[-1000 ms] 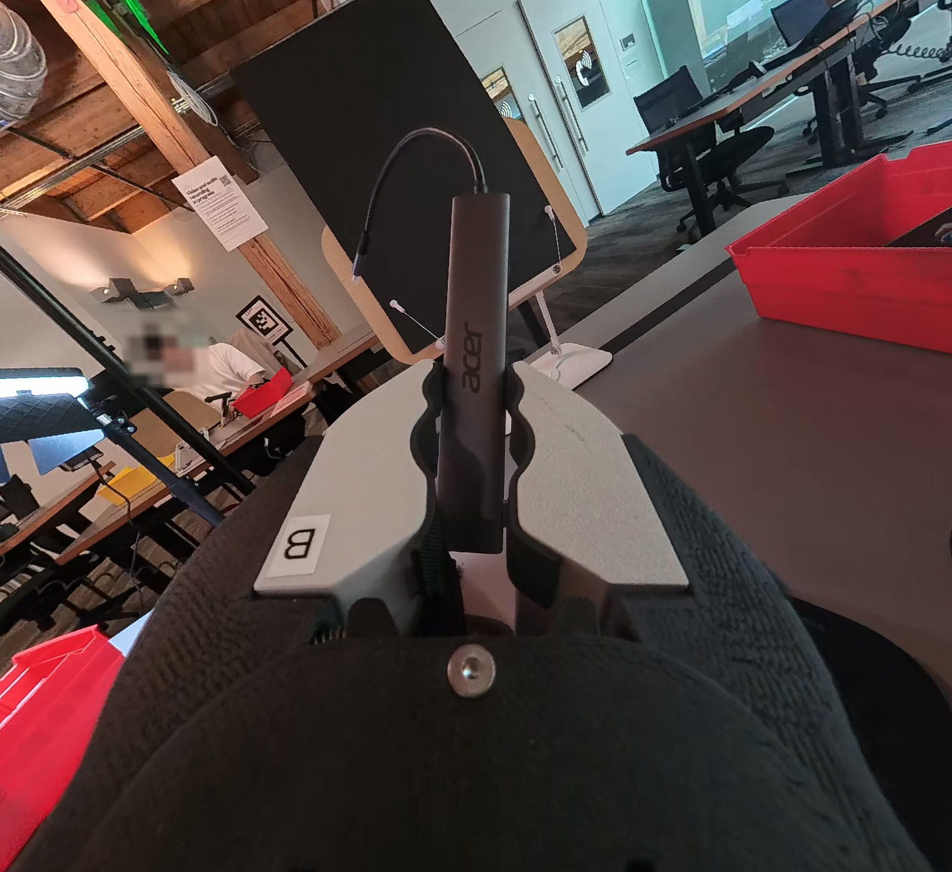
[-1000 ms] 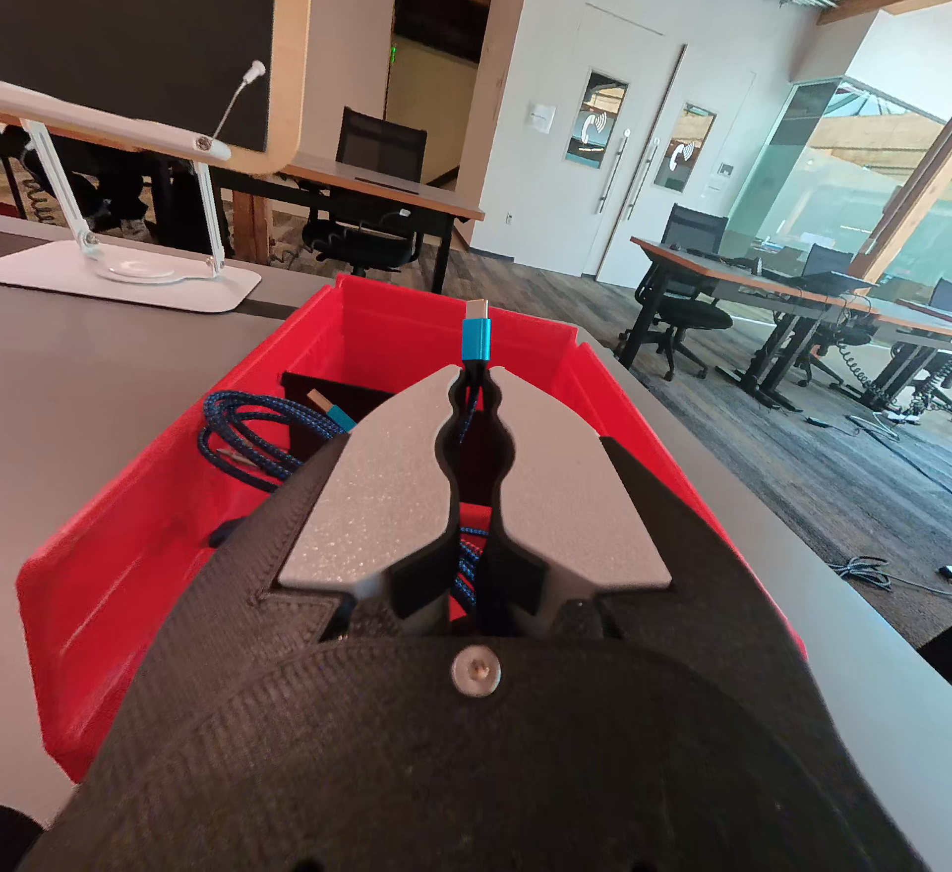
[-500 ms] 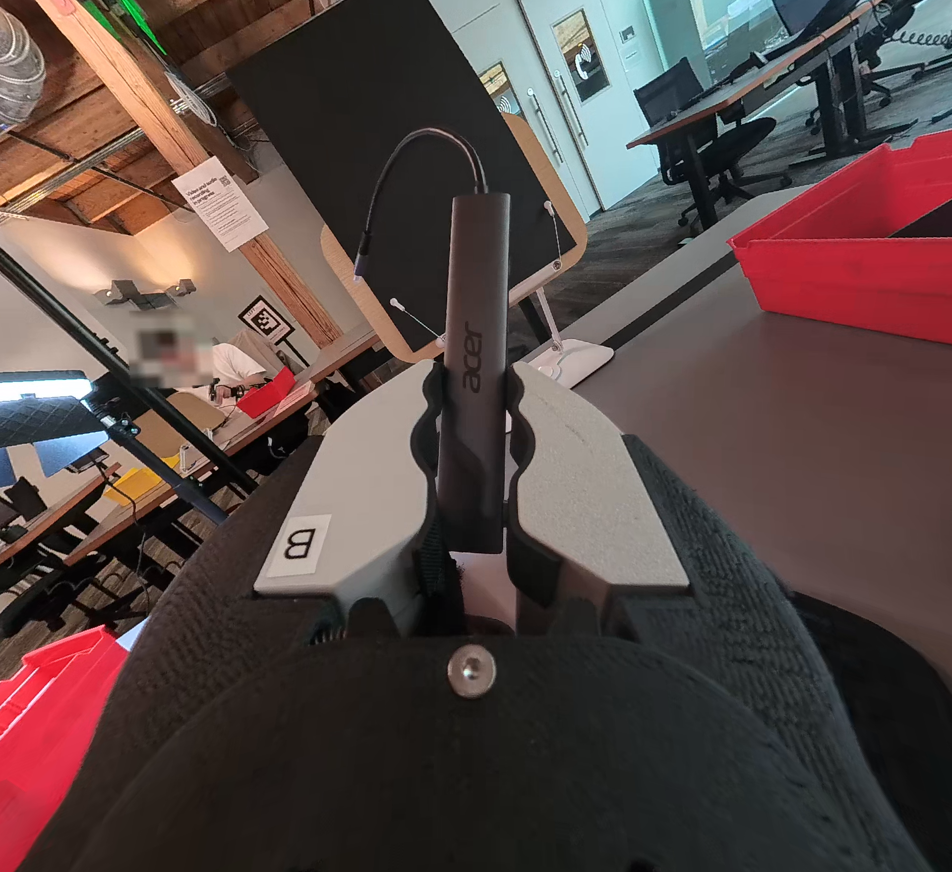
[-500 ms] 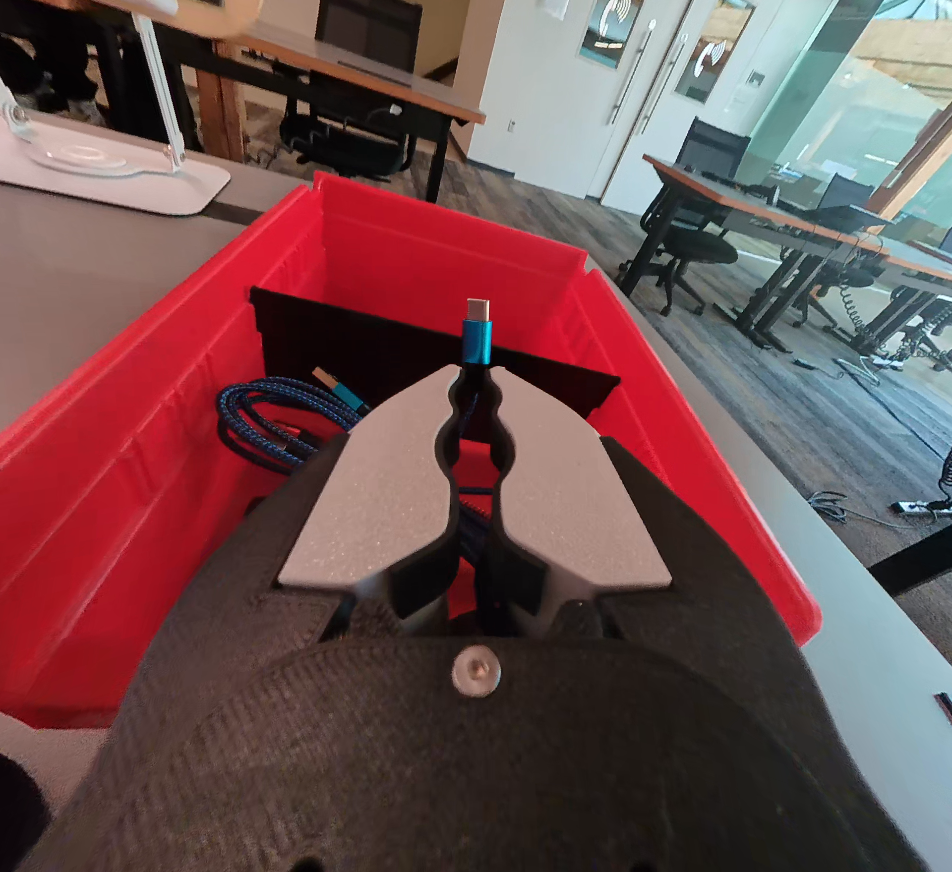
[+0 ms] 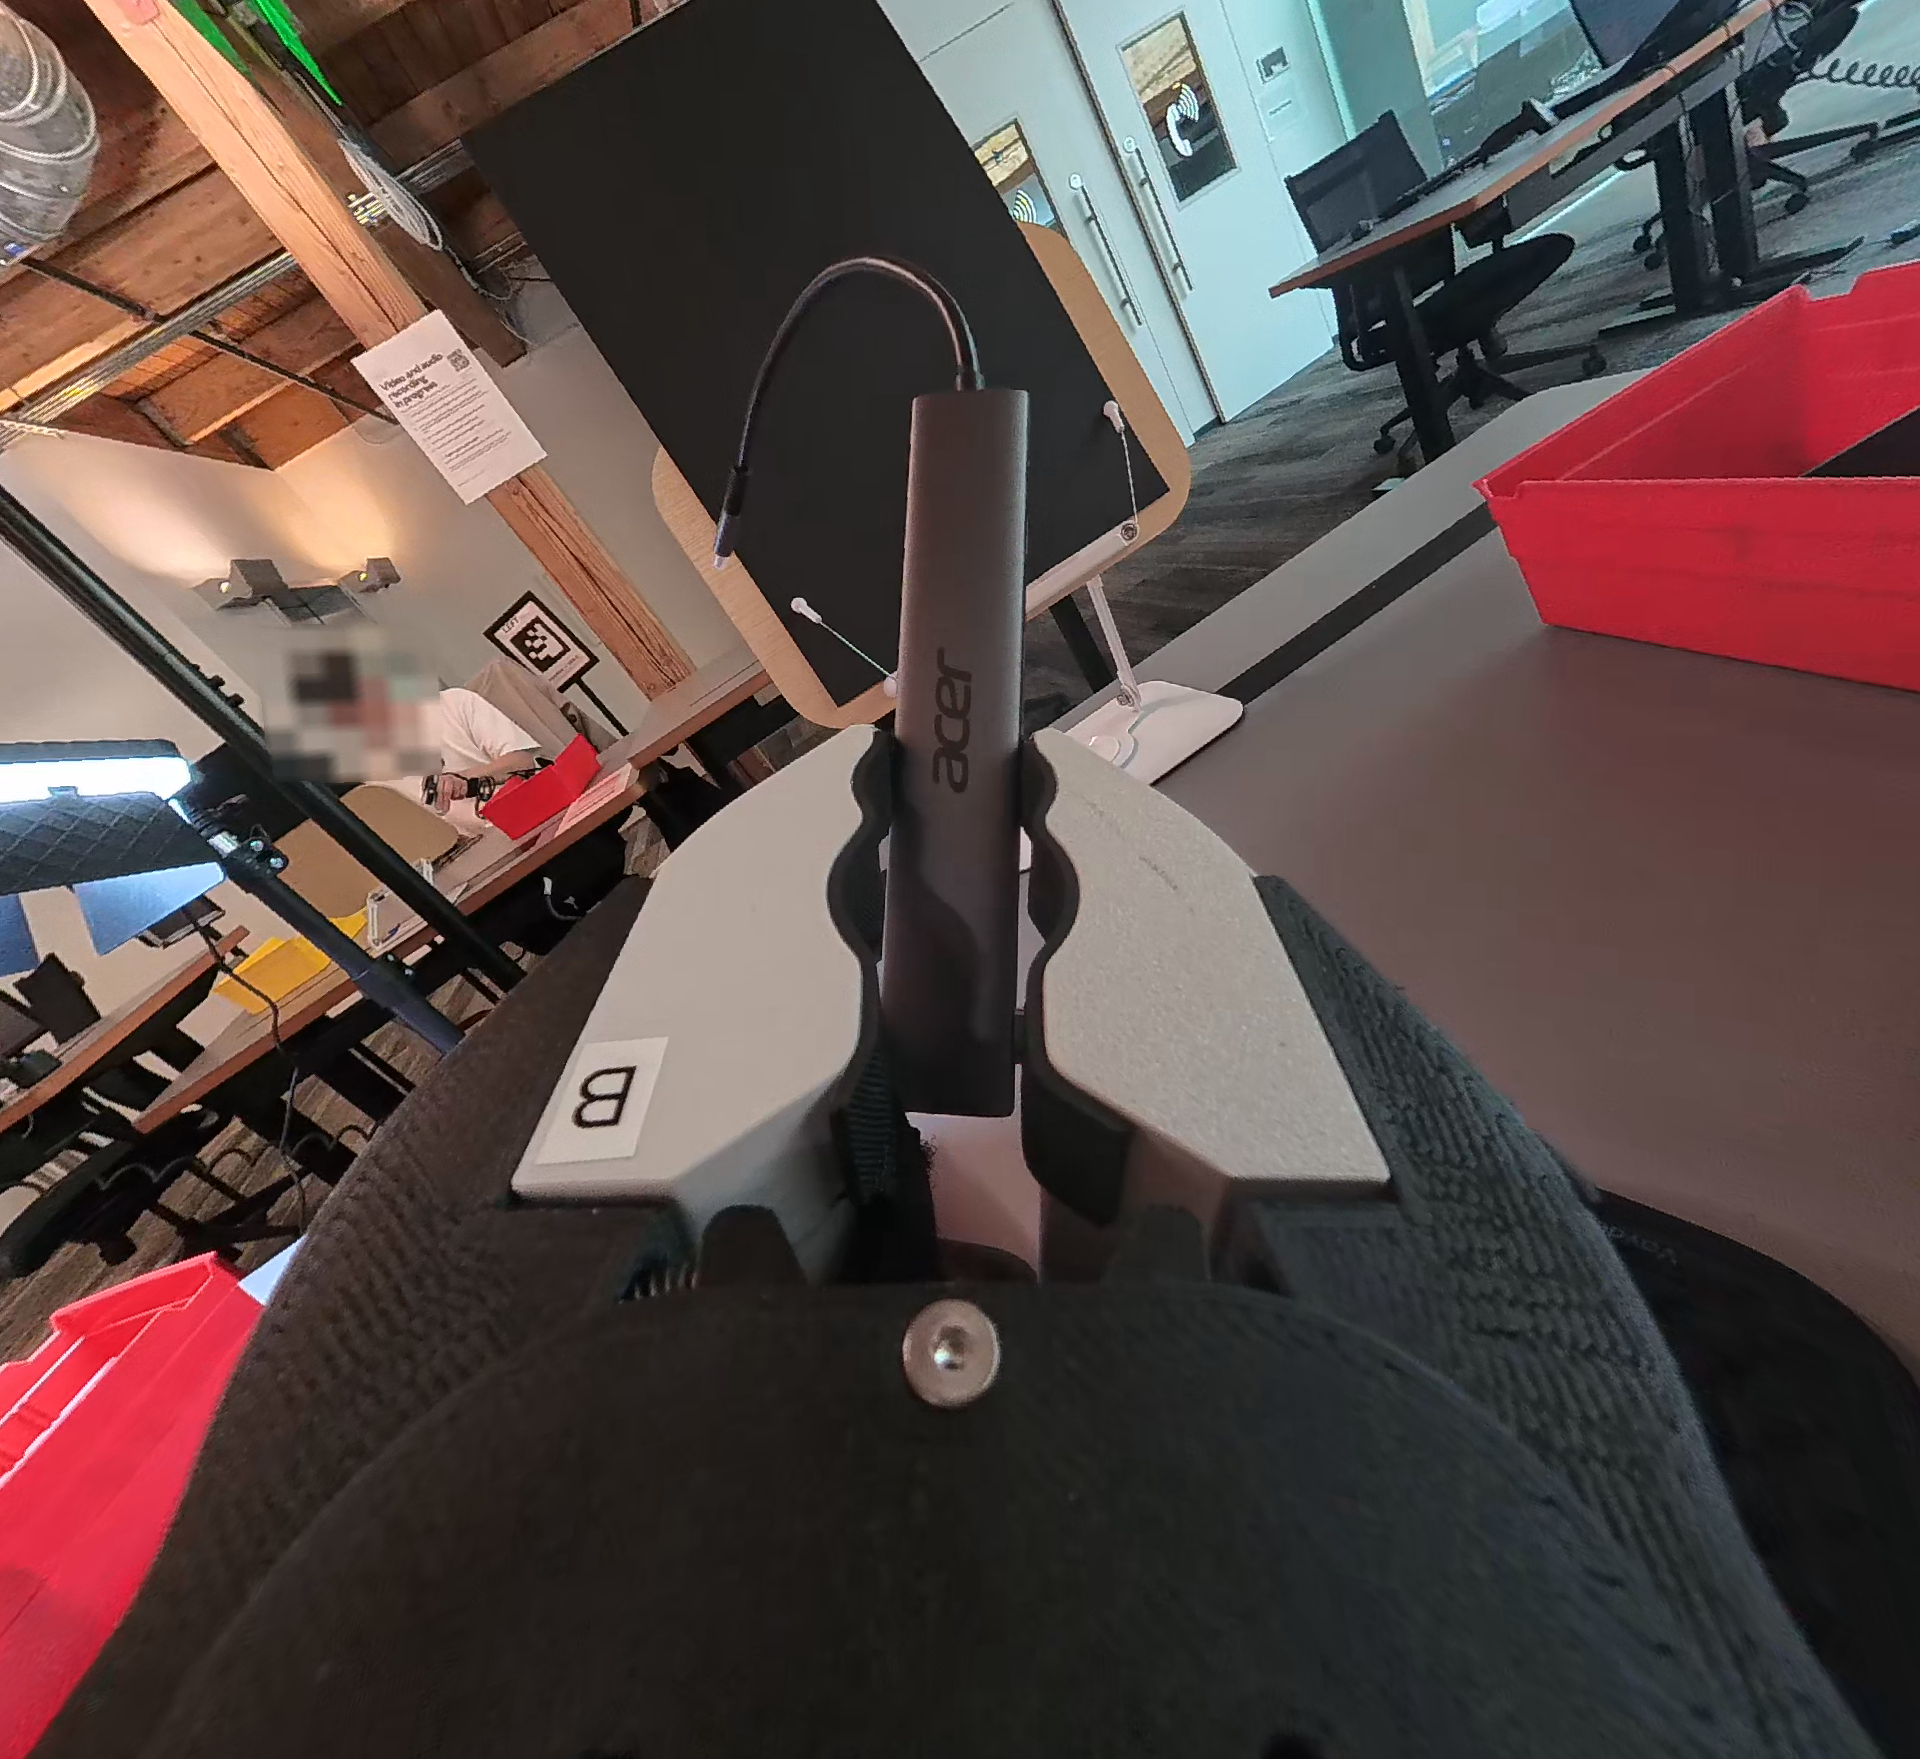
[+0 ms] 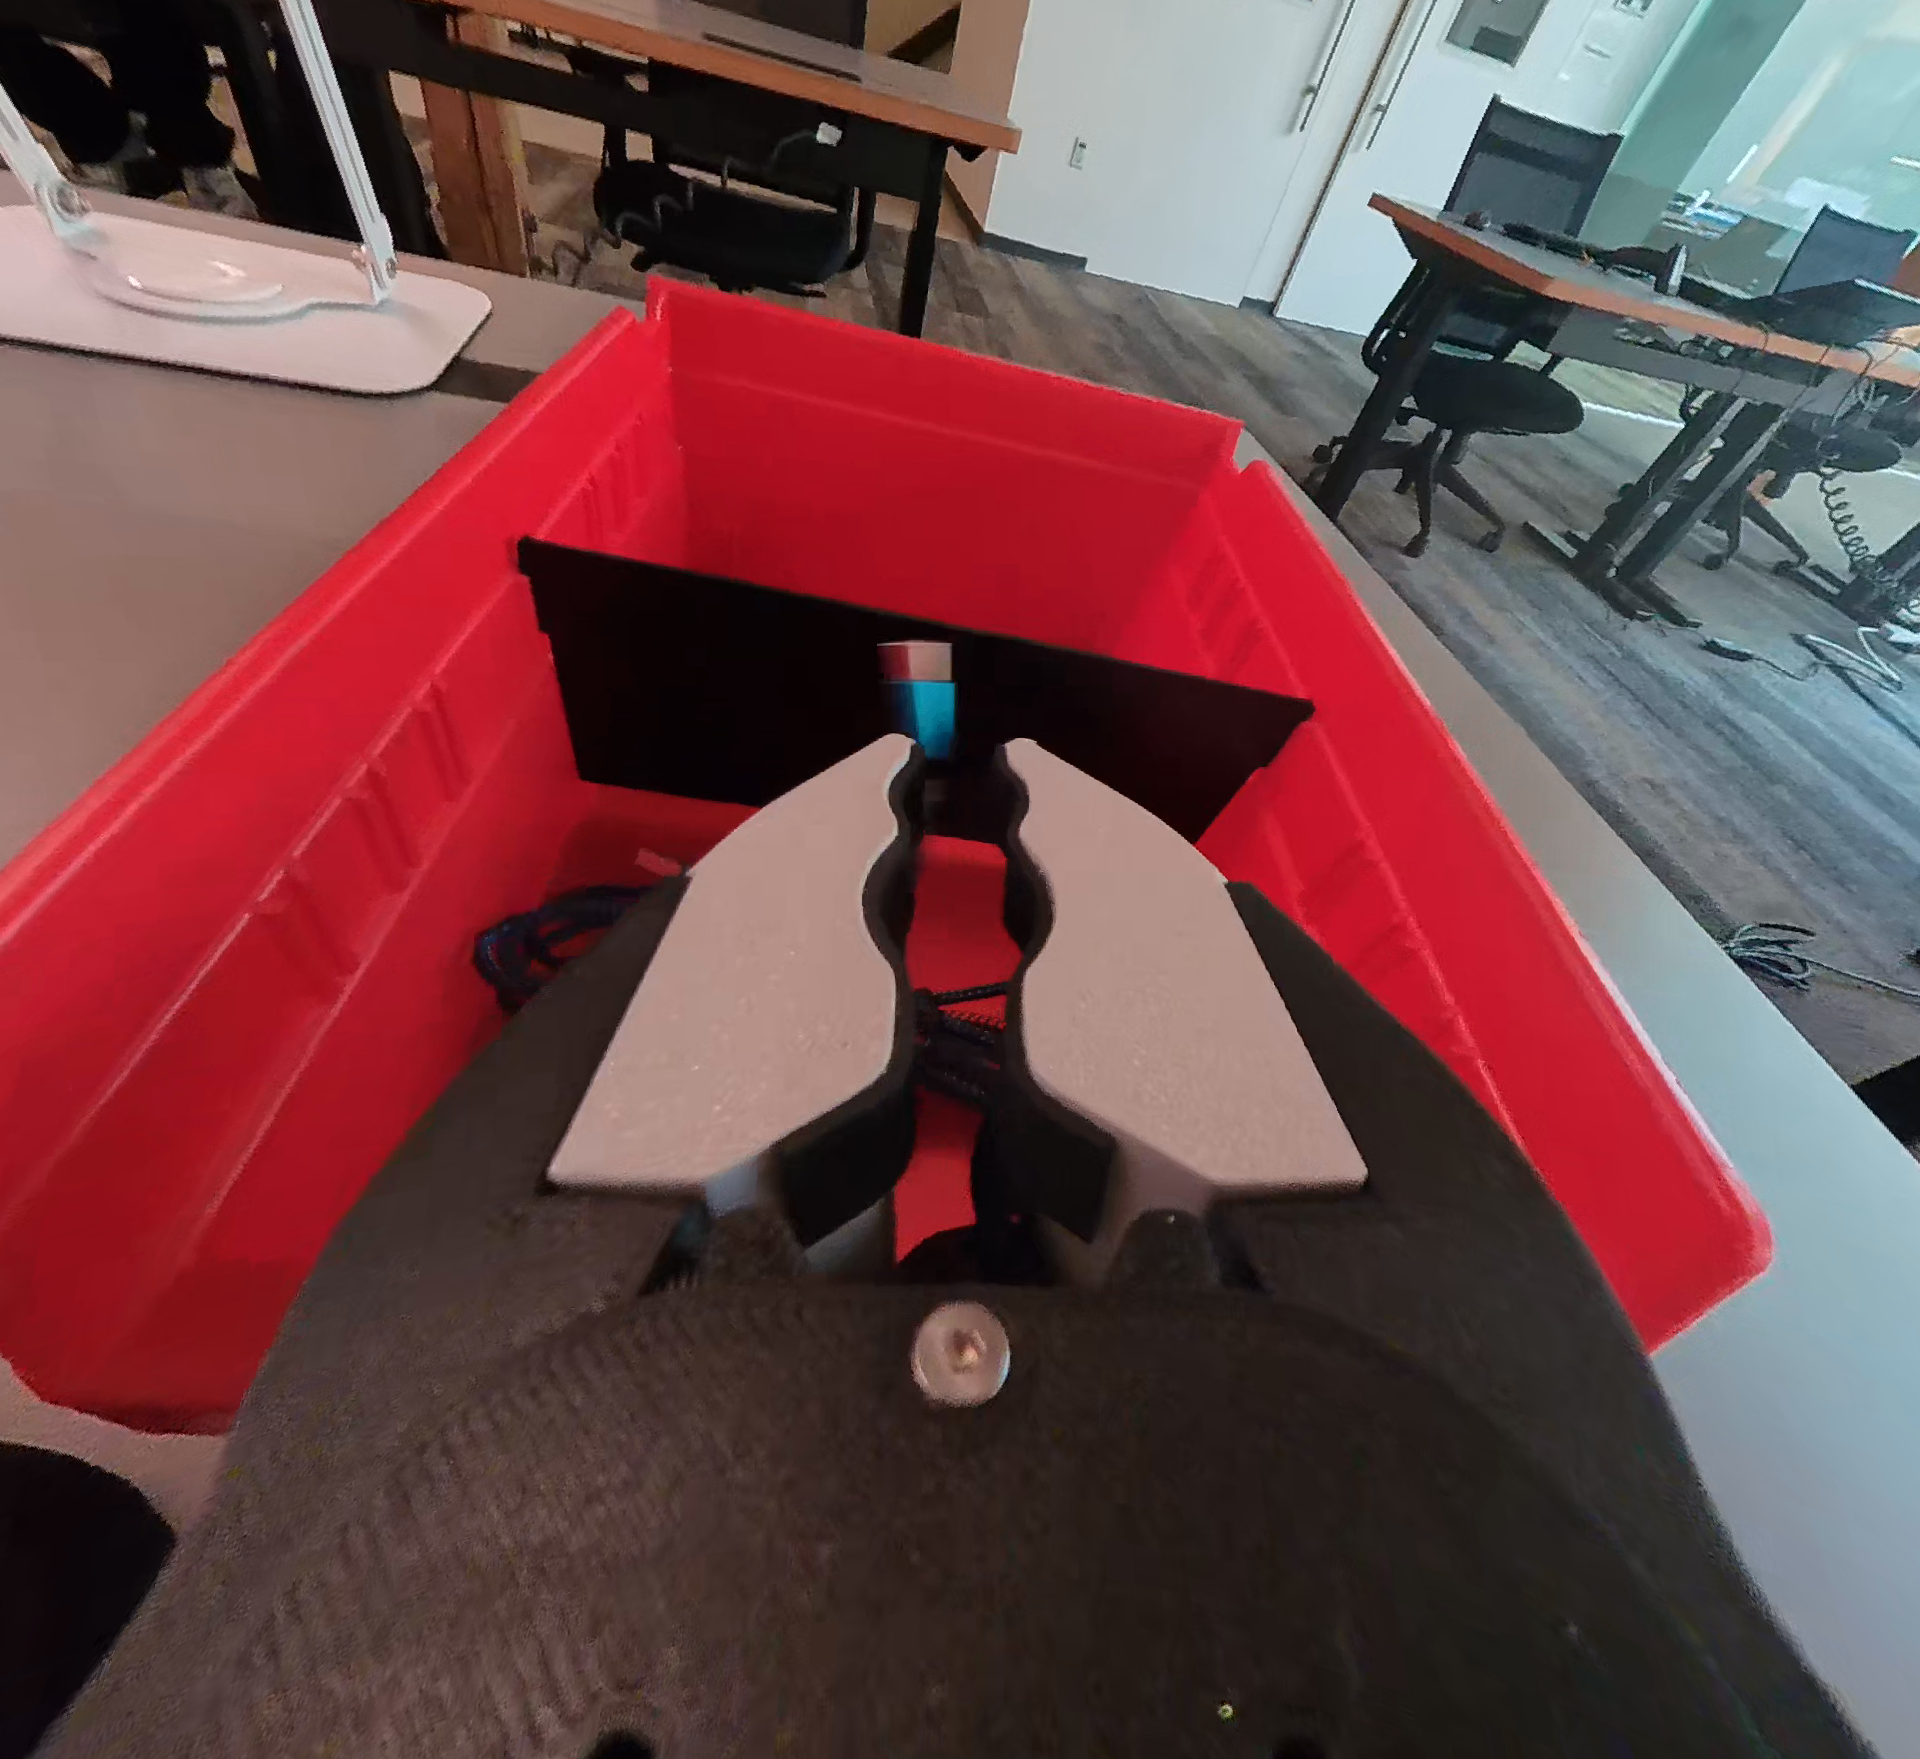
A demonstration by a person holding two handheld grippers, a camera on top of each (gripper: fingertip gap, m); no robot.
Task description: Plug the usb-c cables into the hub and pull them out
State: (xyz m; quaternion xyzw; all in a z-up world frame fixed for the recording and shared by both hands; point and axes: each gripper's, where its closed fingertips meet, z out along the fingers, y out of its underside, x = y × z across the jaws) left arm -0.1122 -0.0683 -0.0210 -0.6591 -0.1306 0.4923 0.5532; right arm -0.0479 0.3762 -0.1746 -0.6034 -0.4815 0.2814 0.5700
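My left gripper is shut on a dark grey USB hub and holds it upright above the table. The hub's short black lead curls over to the left and its plug hangs free. My right gripper points down into a red bin, its jaws slightly apart. A blue USB-C plug sits blurred just past the tips, against the left finger. Its dark braided cable runs between the fingers, and more blue cable lies coiled on the bin floor.
A black divider splits the bin; the far compartment looks bare. The bin also shows at the right of the left wrist view. A white stand base sits at the back of the grey table. Another red bin is low left. There is about 50 cm between the tips of the two grippers.
My right gripper has tipped down into the bin and its jaws have parted a little around the blue plug. My left gripper still holds the hub, barely moved.
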